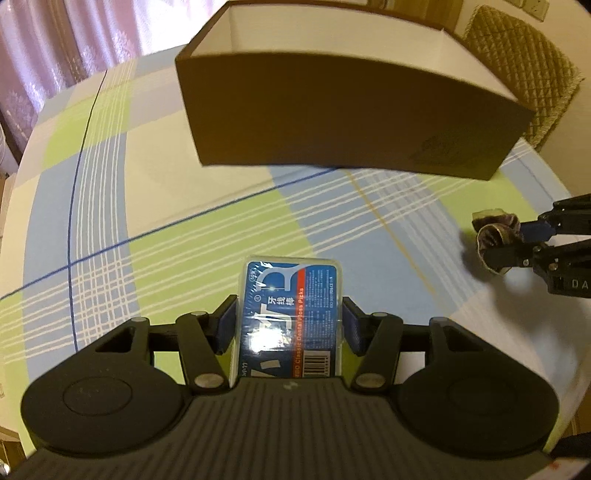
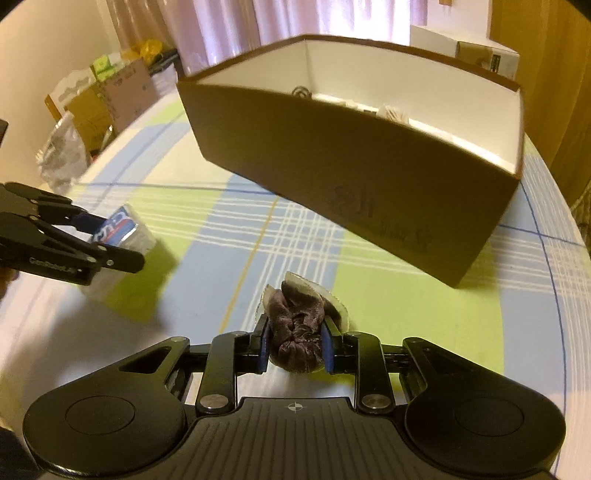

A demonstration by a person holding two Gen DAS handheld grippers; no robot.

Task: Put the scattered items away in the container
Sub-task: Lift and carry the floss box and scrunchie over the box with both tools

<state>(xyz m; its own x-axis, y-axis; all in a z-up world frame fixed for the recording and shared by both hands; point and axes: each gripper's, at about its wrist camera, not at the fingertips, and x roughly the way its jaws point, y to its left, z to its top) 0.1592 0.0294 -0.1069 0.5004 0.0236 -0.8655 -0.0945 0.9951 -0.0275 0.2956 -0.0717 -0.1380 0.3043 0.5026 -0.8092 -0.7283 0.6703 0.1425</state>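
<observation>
Round bench [image 1: 110, 192] lying under a smooth plaid cloth of pale green, blue and cream, pink curtains [image 2: 295, 18] hanging behind. Left tongs [image 1: 290, 321] clamping a flat, glossy floss pick box [image 1: 291, 317], clear plastic with a blue printed label, blue pads pressing both long sides, spread about as wide as the box. Right tongs [image 2: 295, 343] pinching narrowly on a crumpled brown velvet scrunchie [image 2: 297, 328], soft and folded, a pale serrated-edged wrapper [image 2: 332, 299] sticking out behind it at 1 o'clock. Cardboard container [image 2: 351, 184] sitting at 12 o'clock from both tongs, matte brown outside, white inside, straight-walled and open-topped, some pale items showing inside, too blurred to identify. Seen from the left wrist, right tongs [image 1: 506, 243] reaching in at 3 o'clock, well apart from the container.
</observation>
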